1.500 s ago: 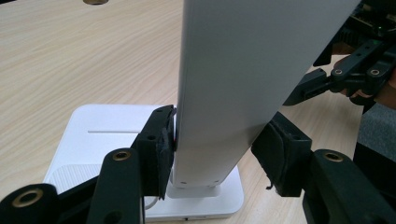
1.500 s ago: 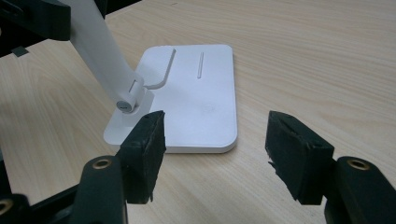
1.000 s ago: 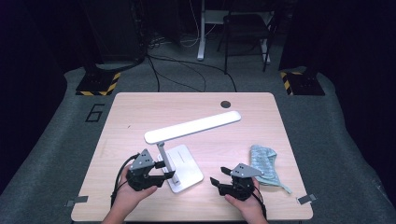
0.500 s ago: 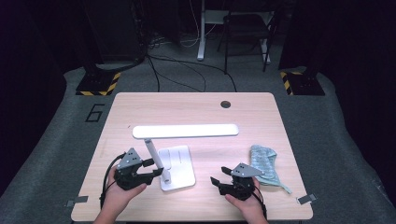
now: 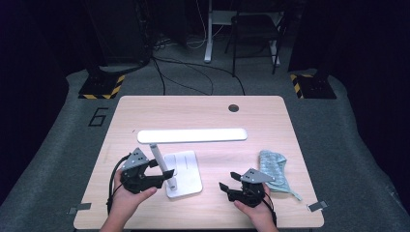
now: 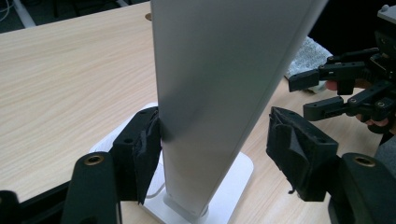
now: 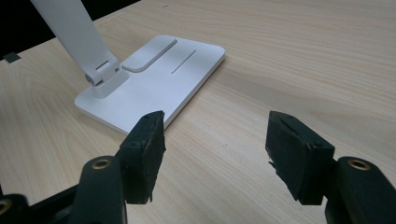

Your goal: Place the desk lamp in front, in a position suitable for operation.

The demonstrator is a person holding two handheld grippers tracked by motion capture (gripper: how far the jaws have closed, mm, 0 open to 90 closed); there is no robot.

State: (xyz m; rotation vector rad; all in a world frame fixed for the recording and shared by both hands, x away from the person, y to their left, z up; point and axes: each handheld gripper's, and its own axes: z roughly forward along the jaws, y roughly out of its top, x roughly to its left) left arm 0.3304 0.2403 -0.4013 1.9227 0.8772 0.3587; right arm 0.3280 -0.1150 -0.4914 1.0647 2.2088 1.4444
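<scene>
Two tools sit at the worktop's [image 5: 270, 116] near edge. My left tool [image 6: 212, 154] has just been opening, its jaws wide astride the lamp's stem [image 6: 210, 130], one pad touching, no grip. My right tool [image 7: 215, 154] gapes empty. I judge the white desk lamp [image 5: 186, 166] stiff, smooth, top-heavy; best taken low on the stem, near the flat base [image 7: 154, 79], under the long light bar [image 5: 193, 135]

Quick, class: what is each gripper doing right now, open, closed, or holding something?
Left gripper: jaws have just been opening; the lamp arm stands between them, the right pad clear of it.
Right gripper: open, holding nothing, over the table.
</scene>
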